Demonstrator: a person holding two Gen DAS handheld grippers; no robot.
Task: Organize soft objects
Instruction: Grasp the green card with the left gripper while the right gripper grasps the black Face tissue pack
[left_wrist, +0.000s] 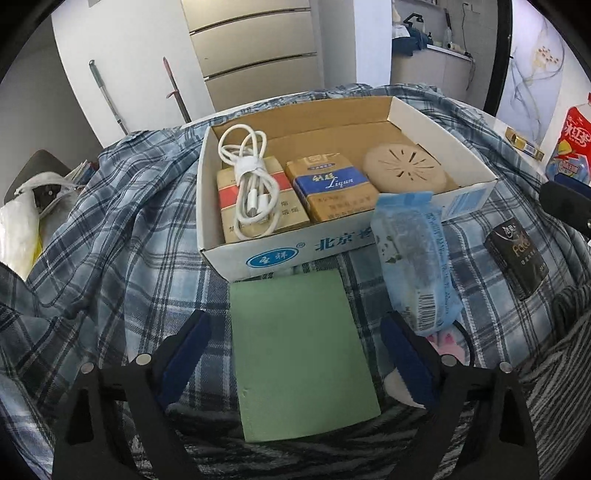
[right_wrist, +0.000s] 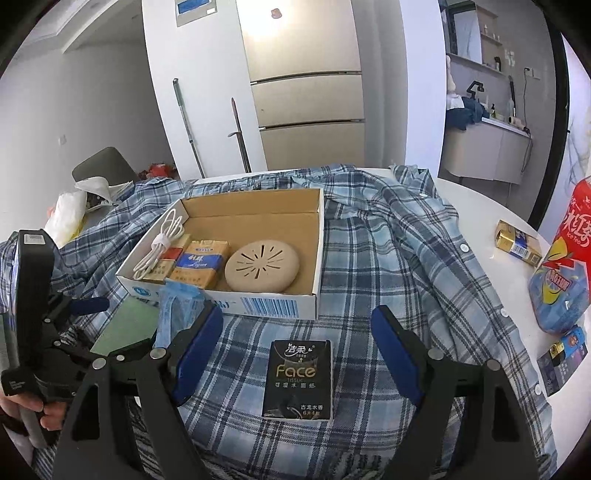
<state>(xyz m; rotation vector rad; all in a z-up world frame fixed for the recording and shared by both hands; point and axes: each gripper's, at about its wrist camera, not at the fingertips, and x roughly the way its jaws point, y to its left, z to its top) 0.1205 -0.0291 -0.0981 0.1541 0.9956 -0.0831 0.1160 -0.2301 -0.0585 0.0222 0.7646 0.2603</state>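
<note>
Left gripper (left_wrist: 295, 354) spread wide either side of the green pad (left_wrist: 299, 354); right gripper (right_wrist: 297, 354) also wide around the black tissue pack (right_wrist: 298, 380), both just near of the cardboard box (right_wrist: 273, 304).

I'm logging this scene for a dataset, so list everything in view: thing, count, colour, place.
cardboard box: 1, white outside, on the shirt
plaid shirt: 1, blue-white, spread over the table
cable: 1, white, in box, on a packet
cigarette packets: 2, gold, in box
round disc: 1, beige, in box
blue pouch: 1, leaning on box front
green pad: 1, before the box
tissue pack: 1, black, on shirt
left gripper: open, astride green pad
right gripper: open, astride tissue pack
</note>
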